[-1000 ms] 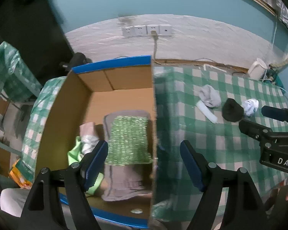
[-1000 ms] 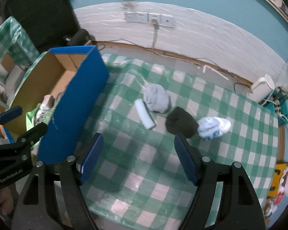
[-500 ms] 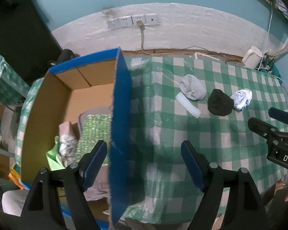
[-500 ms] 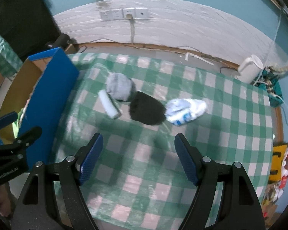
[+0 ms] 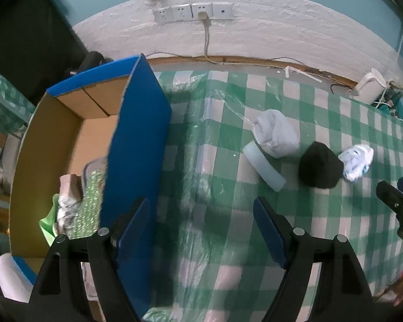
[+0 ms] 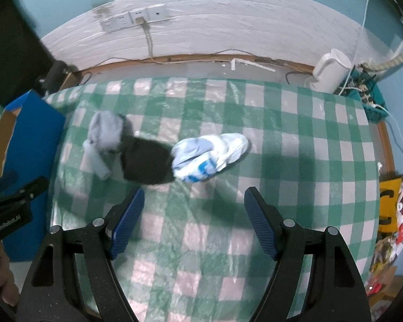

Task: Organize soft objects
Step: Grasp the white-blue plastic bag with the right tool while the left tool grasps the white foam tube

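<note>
In the left wrist view, the left gripper (image 5: 201, 221) is hanging over the surface (image 5: 228, 241), which is wearing a green checked cloth under clear plastic; its blue-padded jaws are standing wide apart with nothing between them. At the left, a box (image 5: 137, 145) with blue outer walls and brown cardboard inside is sitting on the surface's edge, and several soft things, among them a green sparkly cloth (image 5: 90, 201) and a pale bundle (image 5: 68, 196), are lying in it. Further out on the cloth, a grey sock (image 5: 276, 132) is lying touching a white roll (image 5: 263, 165), a black sock (image 5: 319, 165) is sitting just right of them, and a white-and-blue sock (image 5: 357, 161) is touching the black one's right side. The right gripper's fingers (image 5: 395, 198) are poking in at the right edge. A row of sockets (image 5: 192, 12) is showing on the white wall beyond. In the right wrist view, the right gripper (image 6: 193, 209) is also gaping wide and holding nothing, poised over bare cloth (image 6: 295, 161) just below the socks. The black sock (image 6: 145, 161) is lying between the grey sock (image 6: 106, 131) and the white-and-blue sock (image 6: 209, 155), touching both, with the white roll (image 6: 95, 161) at the grey sock's lower left. The box (image 6: 29, 139) is standing at the left, and the left gripper's body (image 6: 10, 209) is showing in front of it. A white kettle (image 6: 331, 71) is standing at the far right corner.
</note>
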A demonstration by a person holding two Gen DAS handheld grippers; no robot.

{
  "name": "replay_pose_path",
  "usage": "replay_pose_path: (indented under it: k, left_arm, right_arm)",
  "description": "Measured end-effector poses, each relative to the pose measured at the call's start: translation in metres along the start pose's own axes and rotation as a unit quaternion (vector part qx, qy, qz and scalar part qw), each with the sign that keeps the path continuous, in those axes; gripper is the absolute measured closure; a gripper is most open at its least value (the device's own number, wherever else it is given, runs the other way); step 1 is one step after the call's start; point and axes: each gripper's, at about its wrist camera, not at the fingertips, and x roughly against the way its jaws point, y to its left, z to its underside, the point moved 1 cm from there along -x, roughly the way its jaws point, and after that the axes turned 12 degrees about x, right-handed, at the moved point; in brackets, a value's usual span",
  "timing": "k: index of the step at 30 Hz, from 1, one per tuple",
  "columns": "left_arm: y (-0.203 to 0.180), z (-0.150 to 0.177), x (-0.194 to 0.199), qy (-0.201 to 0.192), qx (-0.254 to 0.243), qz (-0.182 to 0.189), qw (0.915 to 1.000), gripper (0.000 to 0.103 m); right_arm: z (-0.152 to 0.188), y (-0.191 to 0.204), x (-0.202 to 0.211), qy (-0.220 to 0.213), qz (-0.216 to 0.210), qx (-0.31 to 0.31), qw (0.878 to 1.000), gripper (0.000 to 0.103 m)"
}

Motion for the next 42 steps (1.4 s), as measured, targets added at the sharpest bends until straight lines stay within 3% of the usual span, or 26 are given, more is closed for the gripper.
replay_pose_path:
  k: [13,21,32,42]
  left_arm:
    - [-0.017,-0.033,-0.036,0.04,0.042,0.007,0.9983,0.022]
    - [-0.027,-0.043,-0.058,0.069,0.057,0.017,0.9958,0.022]
    - [-0.028,-0.039,-0.078,0.091,0.071,0.023,0.993,0.019]
    - [-0.037,-0.036,-0.074,0.088,0.072,0.03,0.9931,0.017]
  right_arm:
    - [-0.03,-0.029,-0.034,0.013,-0.005,-0.076,0.997,0.026]
    - [-0.042,-0.024,-0.057,0.029,0.01,-0.092,0.995,0.026]
    - [-0.04,-0.011,-0.078,0.054,0.063,-0.056,0.995,0.026]
    - [-0.022,-0.034,-0.092,0.086,0.045,-0.094,0.991,0.026]
